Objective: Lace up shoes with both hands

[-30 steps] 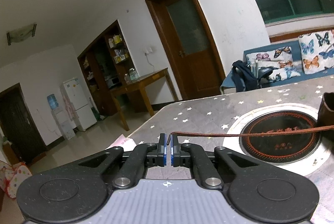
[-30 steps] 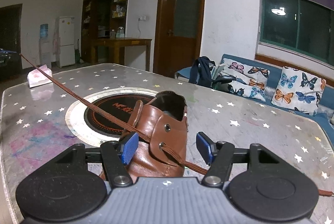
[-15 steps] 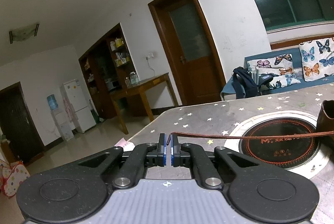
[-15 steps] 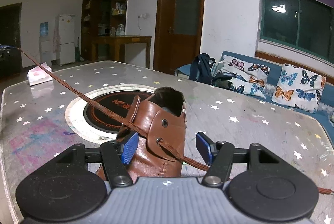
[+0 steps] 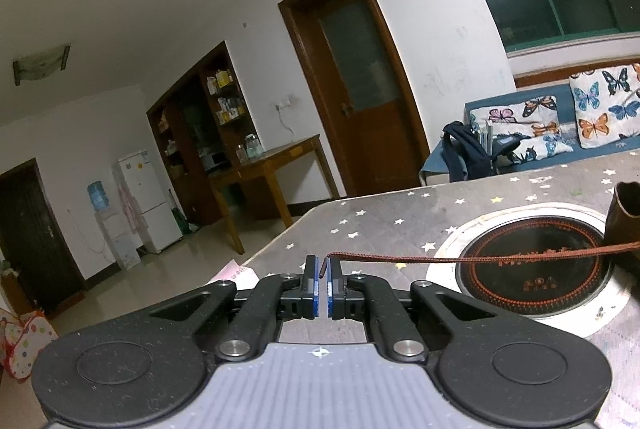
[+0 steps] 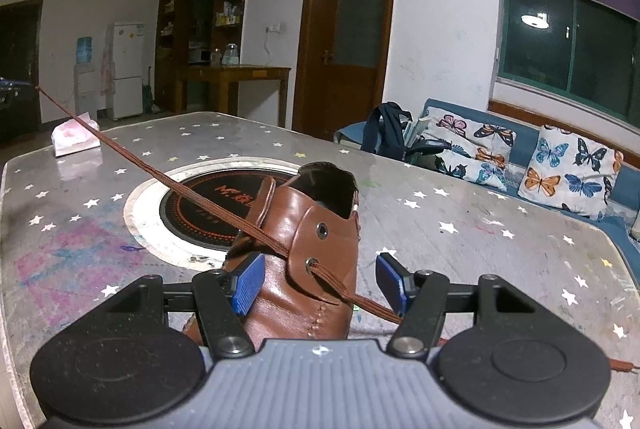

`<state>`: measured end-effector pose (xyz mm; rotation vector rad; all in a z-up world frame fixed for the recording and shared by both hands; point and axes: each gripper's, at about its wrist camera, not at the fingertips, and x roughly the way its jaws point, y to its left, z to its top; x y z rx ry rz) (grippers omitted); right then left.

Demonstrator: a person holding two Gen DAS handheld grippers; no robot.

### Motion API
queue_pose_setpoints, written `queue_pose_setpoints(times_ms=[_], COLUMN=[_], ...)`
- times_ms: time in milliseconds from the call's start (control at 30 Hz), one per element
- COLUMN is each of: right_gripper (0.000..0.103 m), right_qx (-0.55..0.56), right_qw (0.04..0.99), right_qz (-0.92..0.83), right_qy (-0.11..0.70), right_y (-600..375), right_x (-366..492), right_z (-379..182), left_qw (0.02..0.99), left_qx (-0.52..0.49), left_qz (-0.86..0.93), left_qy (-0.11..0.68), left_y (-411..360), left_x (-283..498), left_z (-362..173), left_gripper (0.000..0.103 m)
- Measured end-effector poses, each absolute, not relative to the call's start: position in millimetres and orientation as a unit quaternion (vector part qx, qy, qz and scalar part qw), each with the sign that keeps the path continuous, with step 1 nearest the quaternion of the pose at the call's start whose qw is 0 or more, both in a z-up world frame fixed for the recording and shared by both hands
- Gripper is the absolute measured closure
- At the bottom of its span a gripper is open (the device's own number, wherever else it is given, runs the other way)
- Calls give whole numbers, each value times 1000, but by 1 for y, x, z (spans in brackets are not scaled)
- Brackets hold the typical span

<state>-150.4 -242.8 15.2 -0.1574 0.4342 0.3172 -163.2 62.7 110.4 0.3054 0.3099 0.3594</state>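
Brown shoe (image 6: 304, 261), brown lace (image 5: 460, 259), star-patterned grey table (image 6: 480, 241).

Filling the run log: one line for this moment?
left gripper: shut on lace | right gripper: open, straddling shoe | lace taut

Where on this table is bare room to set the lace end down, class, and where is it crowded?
Free: the starred table top right of the brown shoe, toward the sofa; also the stained patch between the tissue pack and round inset. Crowded: around the shoe, where the taut shoelace crosses.
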Motion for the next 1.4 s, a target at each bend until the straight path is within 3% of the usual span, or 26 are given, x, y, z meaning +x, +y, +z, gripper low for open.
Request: queue_pose_setpoints(times_ms=[633, 1000, 1167, 1300, 1400], right_gripper=[41, 47, 47, 46, 46], right_qx=[-38, -54, -103, -122, -135], right_qw=[948, 903, 874, 853, 840], right_qz=[213, 349, 394, 419, 438], right_qy=[232, 244, 265, 285, 290], right_y=[-259, -204, -161, -130, -105], right_x=[-152, -148, -140, -128, -118], right_z=[32, 38, 23, 13, 5], left_qw=[976, 971, 968, 967, 965], left_qx=[106, 79, 58, 19, 1], left_qz=[-51, 0, 32, 54, 61], left_qy=[181, 224, 242, 250, 254], left_y=[2, 40, 63, 87, 97], left_x=[-168, -171, -174, -179, -183], left_z=[100, 95, 92, 91, 88], left_gripper=[99, 94, 61, 45, 27])
